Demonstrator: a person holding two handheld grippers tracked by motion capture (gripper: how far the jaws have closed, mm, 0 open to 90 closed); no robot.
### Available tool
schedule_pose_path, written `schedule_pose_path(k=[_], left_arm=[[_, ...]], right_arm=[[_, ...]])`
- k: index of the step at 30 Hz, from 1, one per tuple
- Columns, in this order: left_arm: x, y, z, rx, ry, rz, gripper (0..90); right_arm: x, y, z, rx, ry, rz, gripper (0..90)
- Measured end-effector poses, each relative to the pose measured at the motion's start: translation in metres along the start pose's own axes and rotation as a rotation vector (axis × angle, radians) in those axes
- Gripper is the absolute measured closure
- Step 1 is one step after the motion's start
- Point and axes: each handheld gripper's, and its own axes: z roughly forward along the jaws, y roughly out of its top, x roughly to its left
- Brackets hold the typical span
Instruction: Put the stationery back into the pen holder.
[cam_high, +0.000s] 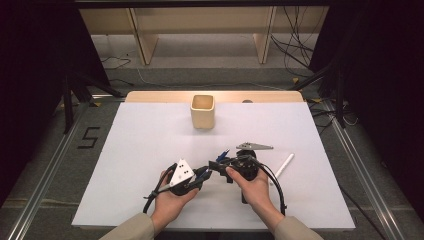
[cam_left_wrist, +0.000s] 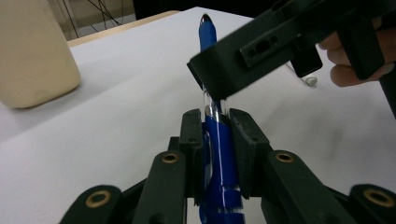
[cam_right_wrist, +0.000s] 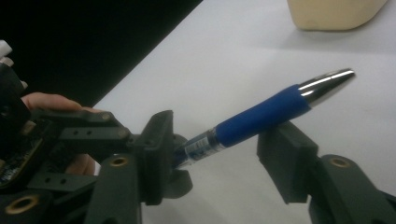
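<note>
The left gripper (cam_left_wrist: 212, 154) clamps its jaws on a blue pen (cam_left_wrist: 215, 158), held above the white worktop (cam_high: 150, 145). The right gripper (cam_right_wrist: 219, 154) has jaws standing apart around the pen's front half, pads not pressing. A beige cup (cam_high: 202, 111) stands well ahead; a white stick (cam_high: 284, 165) lies near on the right. Bare worktop lies open all around.

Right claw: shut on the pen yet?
Open: right claw straddles the blue pen, one pad clear of it.
</note>
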Motion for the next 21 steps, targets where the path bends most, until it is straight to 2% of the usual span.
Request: schedule_pose_path(k=[3, 6, 7, 10, 15, 19, 21], left_arm=[[0.0, -0.002, 0.001, 0.016, -0.002, 0.003, 75.6], [-0.002, -0.004, 0.005, 0.015, -0.01, 0.013, 76.3], [-0.003, -0.004, 0.005, 0.017, -0.008, 0.021, 76.0], [-0.003, -0.004, 0.005, 0.026, -0.012, 0.031, 71.8], [0.003, -0.003, 0.002, 0.061, 0.007, 0.018, 49.0], [0.015, -0.002, -0.009, 0.076, 0.035, -0.018, 25.4], [0.021, -0.002, -0.015, 0.076, 0.034, -0.02, 18.3]], right_arm=[[0.0, 0.002, -0.003, -0.038, 0.028, 0.008, 65.5], [0.005, 0.003, -0.006, -0.069, 0.101, 0.006, 78.3], [0.008, 0.004, -0.006, -0.069, 0.111, -0.005, 79.7], [0.015, 0.003, -0.006, -0.074, 0.103, -0.061, 80.0], [0.017, 0.008, -0.01, -0.097, 0.066, -0.109, 80.0], [0.014, 0.013, -0.014, -0.123, 0.026, -0.132, 80.0], [0.013, 0.016, -0.015, -0.131, 0.014, -0.136, 80.0]])
